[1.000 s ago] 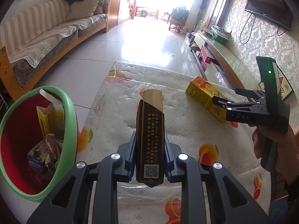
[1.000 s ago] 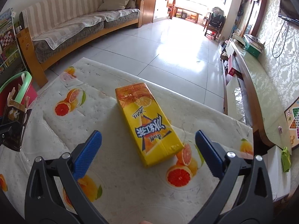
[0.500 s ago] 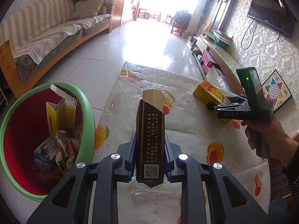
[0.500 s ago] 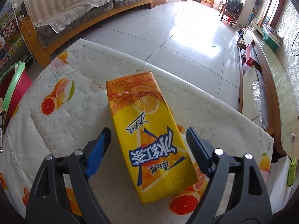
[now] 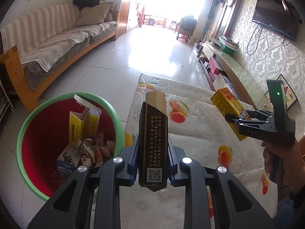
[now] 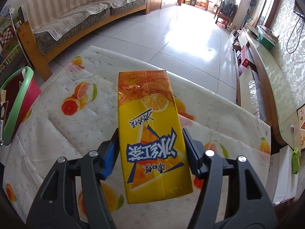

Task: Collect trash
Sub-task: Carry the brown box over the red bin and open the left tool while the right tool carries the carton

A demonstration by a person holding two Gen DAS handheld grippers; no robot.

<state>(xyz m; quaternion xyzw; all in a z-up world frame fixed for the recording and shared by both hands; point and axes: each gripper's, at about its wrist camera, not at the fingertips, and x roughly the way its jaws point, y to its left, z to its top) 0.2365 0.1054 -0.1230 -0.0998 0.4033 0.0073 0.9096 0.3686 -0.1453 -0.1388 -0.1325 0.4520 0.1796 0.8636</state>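
- Progress: the bin (image 5: 24,133), red inside with a green rim, stands on the floor at the left of the table (image 5: 190,139) and already holds several cartons and crumpled paper.
- Left gripper (image 5: 152,164): pads clamped on a dark narrow box (image 5: 153,139), held upright above the table's near-left part, beside the bin and not yet over it.
- Right gripper (image 6: 150,152): jaws have just been closing around the yellow drink carton (image 6: 152,129); blue pads (image 6: 110,156) meet its long sides, so it appears gripped. The carton seems to rest on the table, far right in the left view.
- Left to do, judged: drop the box, then carry the carton across to the bin.
- Materials: the dark box is stiff printed card with an open tan flap; the carton is glossy, flat-sided and rectangular; the tablecloth is quilted white with fruit prints under clear plastic film.
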